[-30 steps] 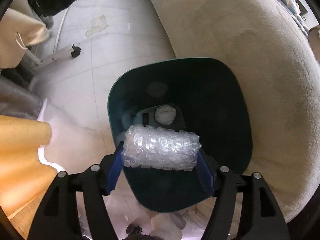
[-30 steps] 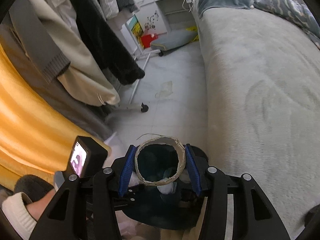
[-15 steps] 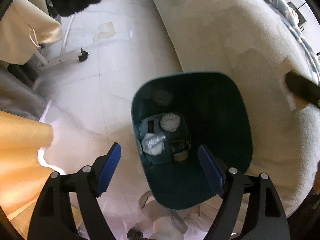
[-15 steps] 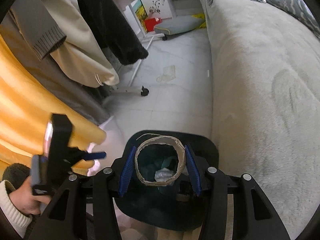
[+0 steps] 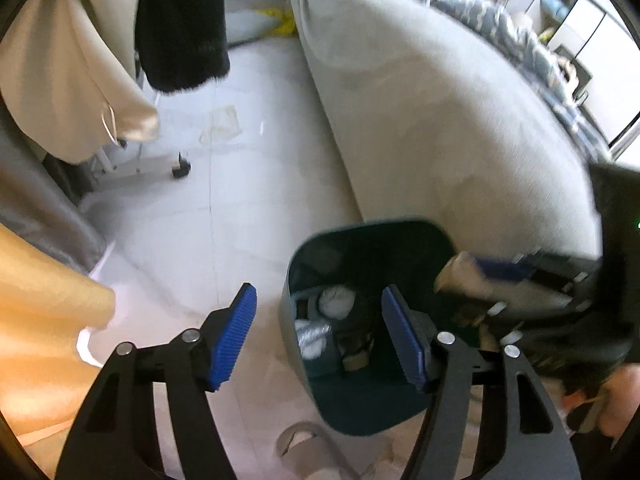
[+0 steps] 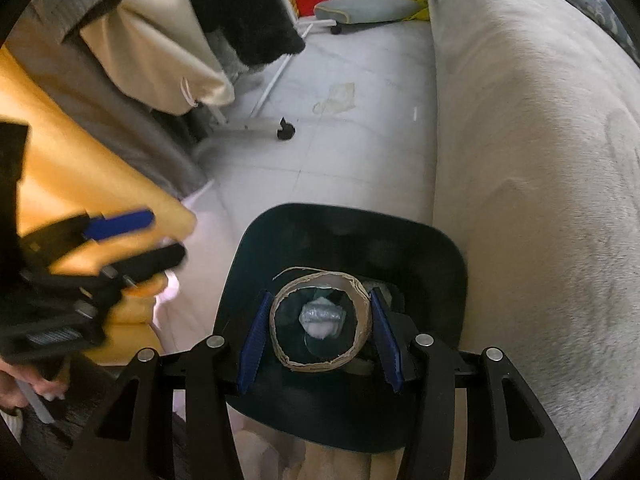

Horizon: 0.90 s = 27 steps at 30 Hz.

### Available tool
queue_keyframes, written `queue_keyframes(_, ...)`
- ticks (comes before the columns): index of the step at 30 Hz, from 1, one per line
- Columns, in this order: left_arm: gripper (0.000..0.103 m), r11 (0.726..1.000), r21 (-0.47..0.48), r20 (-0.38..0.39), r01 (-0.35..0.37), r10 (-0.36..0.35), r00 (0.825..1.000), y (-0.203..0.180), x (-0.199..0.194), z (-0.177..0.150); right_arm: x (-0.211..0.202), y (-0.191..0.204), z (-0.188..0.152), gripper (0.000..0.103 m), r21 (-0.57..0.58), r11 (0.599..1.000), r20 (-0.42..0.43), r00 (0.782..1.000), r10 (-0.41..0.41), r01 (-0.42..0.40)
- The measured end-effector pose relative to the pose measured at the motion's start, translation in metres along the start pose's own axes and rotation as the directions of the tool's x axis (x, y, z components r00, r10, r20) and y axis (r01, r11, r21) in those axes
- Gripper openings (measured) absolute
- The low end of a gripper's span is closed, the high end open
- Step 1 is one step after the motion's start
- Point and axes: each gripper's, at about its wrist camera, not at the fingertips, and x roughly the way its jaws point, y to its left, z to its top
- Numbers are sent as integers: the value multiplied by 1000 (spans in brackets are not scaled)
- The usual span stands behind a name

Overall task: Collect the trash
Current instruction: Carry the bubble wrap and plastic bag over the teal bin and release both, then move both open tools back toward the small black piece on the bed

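Currently the right gripper [image 6: 320, 336] clamps a brown cardboard ring [image 6: 320, 322] above the dark teal plastic bin [image 6: 448, 256]; next, release it. Beside the bin, the left gripper [image 5: 316, 336] is empty, its jaws just narrowed but still apart.

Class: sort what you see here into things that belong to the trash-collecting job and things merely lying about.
Job: dark green bin; cardboard tube clamped in right gripper; bubble wrap in bin; left gripper, empty.

Lying about: bed; hanging clothes; grey cushion.
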Motion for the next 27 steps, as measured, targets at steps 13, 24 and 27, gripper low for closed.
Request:
queue_keyframes(13,66,994,-20,228,112,-104,968,-17,-58,33,10,11,-21,68,-85,995,-79,996,-50,44)
queue_keyframes(24,69,988,89,327,127,-149,933,-67,-87,49,-61,0,-26,69,-59,996,97,993,-62,68)
queue_keyframes(27,70,985,128,339,117,-154,928,-83,-89,49,-82,-16,-26,70,-23,995,150,984,-91,96)
